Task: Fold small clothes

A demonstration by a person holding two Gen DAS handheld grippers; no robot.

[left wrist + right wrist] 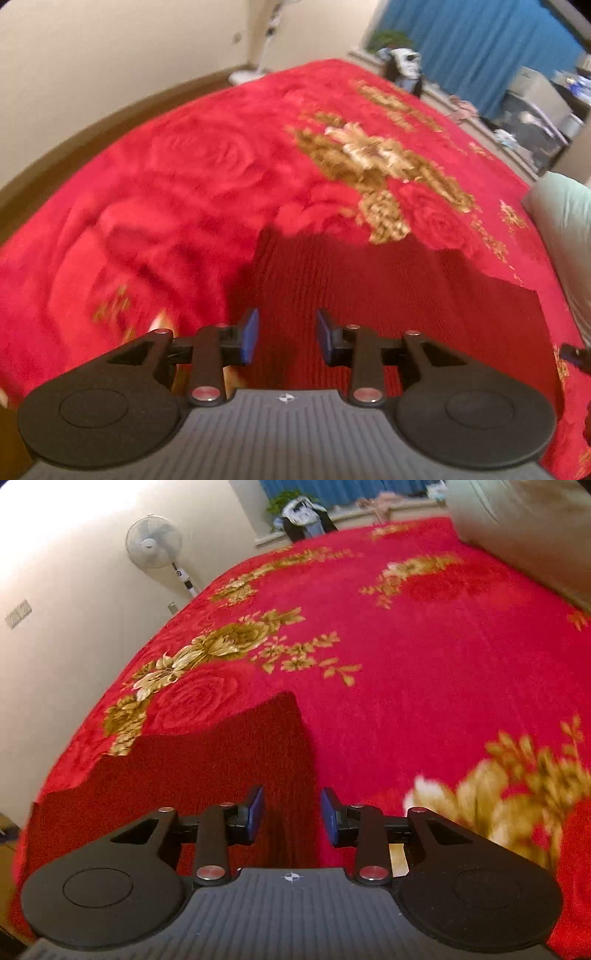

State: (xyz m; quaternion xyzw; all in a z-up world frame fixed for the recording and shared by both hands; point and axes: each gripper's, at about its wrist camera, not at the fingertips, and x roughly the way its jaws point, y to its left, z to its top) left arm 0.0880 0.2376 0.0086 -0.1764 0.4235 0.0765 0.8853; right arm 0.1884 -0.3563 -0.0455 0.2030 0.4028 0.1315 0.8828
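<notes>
A dark red knit garment point(388, 295) lies flat on the bedspread point(184, 184), directly under both grippers. Its edges look straight and the piece seems doubled over, so at least one fold appears made; whether more folds remain cannot be told. The left gripper point(286, 338) and right gripper point(291, 818) both stand spread, nothing pinched, the ribbed cloth point(221, 768) showing between their blue pads

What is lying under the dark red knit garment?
The dark red garment lies flat on the red flowered blanket, which shows on all sides of it. Whatever is below the blanket is covered. Both grippers are open above the garment.
</notes>
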